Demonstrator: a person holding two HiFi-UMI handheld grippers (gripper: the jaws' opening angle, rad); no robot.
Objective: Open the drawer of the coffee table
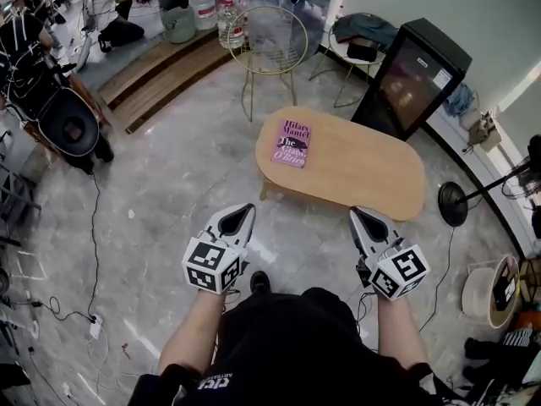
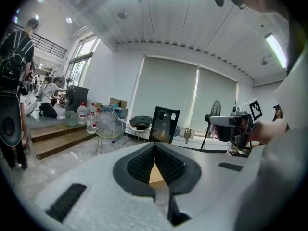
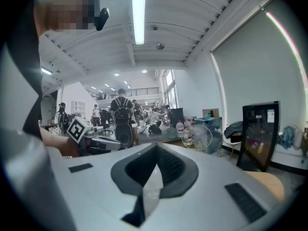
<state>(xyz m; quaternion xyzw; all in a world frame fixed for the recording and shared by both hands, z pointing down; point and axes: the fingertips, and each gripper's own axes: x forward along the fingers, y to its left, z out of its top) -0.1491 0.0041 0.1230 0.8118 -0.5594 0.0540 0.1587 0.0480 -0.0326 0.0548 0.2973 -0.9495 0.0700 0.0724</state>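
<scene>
Our left claw [image 1: 246, 213] and right claw [image 1: 358, 218] are closed, empty, short of the surface [image 1: 363, 176]; its drawer seems not yet opened.

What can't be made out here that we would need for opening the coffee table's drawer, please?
- The drawer: in no view. The head view shows only the top of the coffee table, which hides its sides.
- Left gripper view: the shut jaws hide all but a sliver of the coffee table.
- Right gripper view: only its corner shows past the jaws.
- Head view: print on the book is too small.
</scene>
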